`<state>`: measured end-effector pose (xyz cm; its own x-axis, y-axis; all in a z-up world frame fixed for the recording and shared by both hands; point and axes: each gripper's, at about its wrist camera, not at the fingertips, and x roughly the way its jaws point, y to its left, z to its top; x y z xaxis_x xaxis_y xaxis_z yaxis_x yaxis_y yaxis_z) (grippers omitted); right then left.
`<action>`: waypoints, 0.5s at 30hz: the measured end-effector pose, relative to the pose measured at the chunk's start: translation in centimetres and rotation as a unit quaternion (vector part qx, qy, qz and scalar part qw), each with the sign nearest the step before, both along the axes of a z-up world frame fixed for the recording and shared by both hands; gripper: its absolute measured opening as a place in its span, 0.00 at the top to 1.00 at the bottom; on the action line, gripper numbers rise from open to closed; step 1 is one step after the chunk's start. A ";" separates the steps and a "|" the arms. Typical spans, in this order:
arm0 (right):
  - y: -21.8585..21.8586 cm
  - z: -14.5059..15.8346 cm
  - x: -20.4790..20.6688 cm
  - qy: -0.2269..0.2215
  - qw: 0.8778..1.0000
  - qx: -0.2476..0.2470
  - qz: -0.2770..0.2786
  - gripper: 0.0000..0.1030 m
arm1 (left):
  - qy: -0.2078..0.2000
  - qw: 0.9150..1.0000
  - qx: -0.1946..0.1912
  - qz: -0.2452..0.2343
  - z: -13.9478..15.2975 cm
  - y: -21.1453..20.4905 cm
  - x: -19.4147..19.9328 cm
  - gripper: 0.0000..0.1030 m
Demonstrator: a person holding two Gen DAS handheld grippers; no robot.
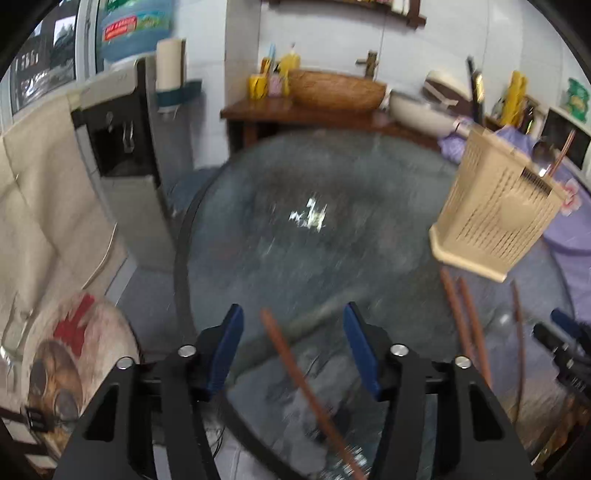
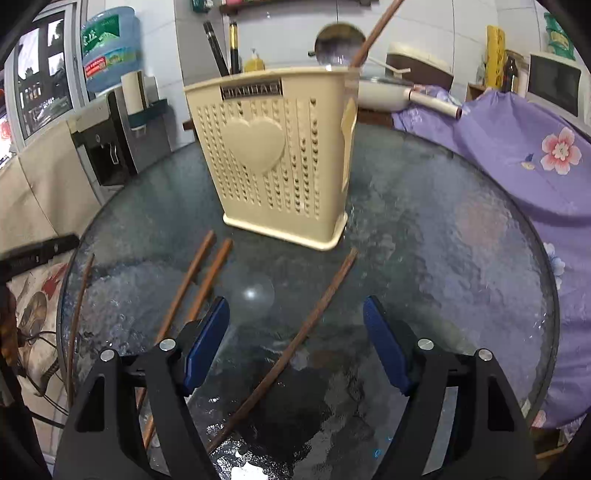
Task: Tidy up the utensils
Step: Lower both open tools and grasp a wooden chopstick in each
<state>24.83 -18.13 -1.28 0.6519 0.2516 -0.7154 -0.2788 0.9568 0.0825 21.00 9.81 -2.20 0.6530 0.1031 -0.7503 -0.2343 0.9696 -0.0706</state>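
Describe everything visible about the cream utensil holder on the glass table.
The cream utensil holder looks like plastic, with perforated walls, a raised heart on the front, a dark label strip near the rim and a flared base. It stands upright on the round glass table. A metal ladle and one brown chopstick stick out of it. Neither gripper touches it.

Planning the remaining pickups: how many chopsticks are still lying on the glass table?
4: one by the left rim, a side-by-side pair before the holder, one between the right gripper's fingers.

left gripper (image 1: 293, 343): jaws apart | chopstick (image 1: 295, 373) between, untouched | glass table (image 1: 295, 184)
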 end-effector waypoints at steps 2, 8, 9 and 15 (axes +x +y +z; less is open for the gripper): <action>0.0 -0.6 0.3 0.012 1.000 -0.002 -0.003 0.32 | 0.016 1.000 -0.012 -0.001 -1.0 0.2 -0.3 0.52; 0.1 -1.8 1.3 0.032 0.999 -0.012 -0.016 0.45 | 0.028 0.999 -0.001 -0.016 -2.0 -0.8 -0.4 0.57; 0.1 -1.9 1.6 0.036 0.999 -0.012 -0.017 0.47 | 0.031 0.999 0.000 -0.018 -2.2 -1.1 -0.5 0.58; -0.3 -2.6 3.0 0.051 0.998 -0.016 -0.031 0.57 | 0.038 0.999 0.010 -0.017 -2.9 -1.8 -0.9 0.59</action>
